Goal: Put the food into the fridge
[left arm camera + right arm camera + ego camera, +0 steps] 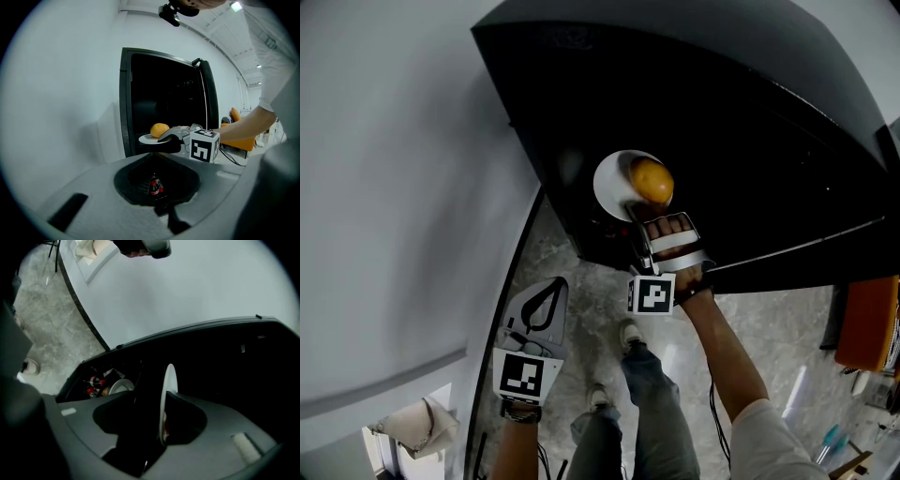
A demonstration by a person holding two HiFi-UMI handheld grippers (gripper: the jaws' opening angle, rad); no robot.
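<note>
R gripper (642, 208) jaws wide, plate (607, 183) w/ orange (651, 180) unclamped between; back straight out, no nudging. L gripper (551, 286) closed, empty.

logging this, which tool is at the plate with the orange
The right tool, with the plate between its jaws at the fridge; the left tool hangs back, empty.

Heavy fisheye on all three views, with black vignette at the corners of both gripper views. The fridge interior (722, 141) is near black, no detail. The white wall (394, 187) is bright and even. Ceiling lights (236, 6) far right give mild glare. The orange (651, 179) and plate (611, 183) are well lit and sharp. The right gripper view is dim and the plate edge is soft. There's a faint sheen on the floor (769, 319).
</note>
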